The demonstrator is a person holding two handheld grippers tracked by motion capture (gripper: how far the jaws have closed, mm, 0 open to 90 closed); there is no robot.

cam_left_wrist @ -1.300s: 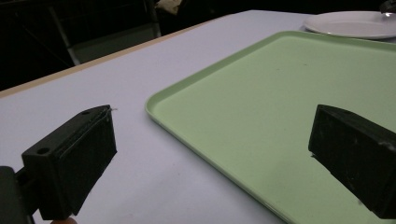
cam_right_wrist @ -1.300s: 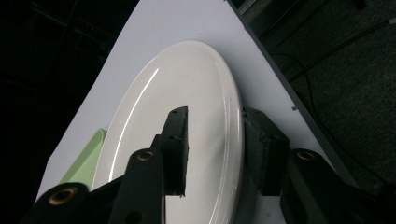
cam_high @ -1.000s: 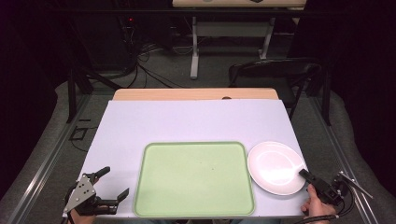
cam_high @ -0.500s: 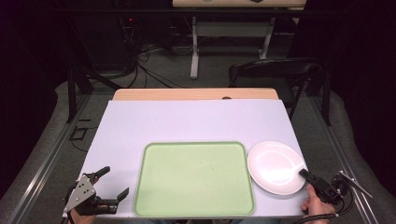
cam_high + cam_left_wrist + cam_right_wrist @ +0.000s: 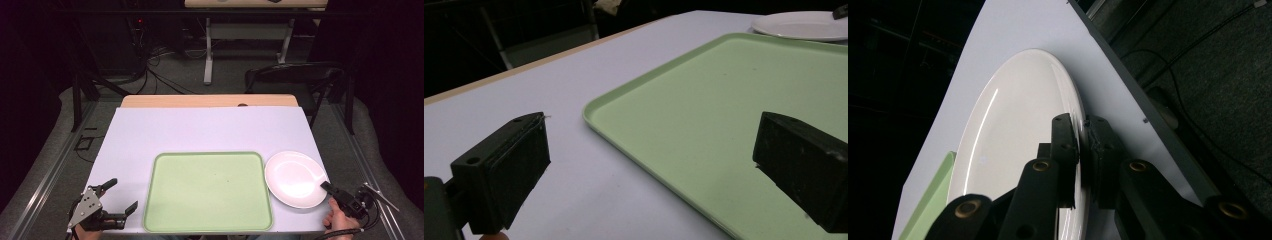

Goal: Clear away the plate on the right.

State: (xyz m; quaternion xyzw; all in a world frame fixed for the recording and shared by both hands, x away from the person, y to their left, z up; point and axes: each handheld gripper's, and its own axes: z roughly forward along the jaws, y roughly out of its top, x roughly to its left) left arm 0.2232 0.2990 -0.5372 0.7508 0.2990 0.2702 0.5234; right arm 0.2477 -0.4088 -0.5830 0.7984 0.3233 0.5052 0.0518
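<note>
Table: rectangular top under a pale lilac-white sheet (image 5: 200,132), bare wood strip along the far edge.

Pale green rectangular plastic tray with rounded corners (image 5: 208,192) lying flat near the front edge, roughly centred. Nothing on it. In the left gripper view, tray (image 5: 724,125) seen between and beyond the two jaws, its near corner just ahead of the left-hand jaw.

Round white glossy plate (image 5: 295,178) lying on the sheet just right of the tray; edges very close, contact not resolvable from the high view. In the left gripper view, plate (image 5: 801,25) visible at far upper right, past the tray.

Left gripper (image 5: 117,200): at the front left corner of the table, left of the tray, not touching it. Jaws spread wide, holding nothing. Grey three-cornered plate on top.

Right gripper (image 5: 330,189): at the front right, held by a hand (image 5: 340,220) entering from the bottom edge. Jaws closed down on the near right rim of the plate (image 5: 1018,135); in the right gripper view, one jaw above the rim, one on the outer side, rim pinched between them. Right gripper (image 5: 1082,150) tips nearly together.

Background: dark floor, cables, black chair (image 5: 295,75) behind the table on the right.
</note>
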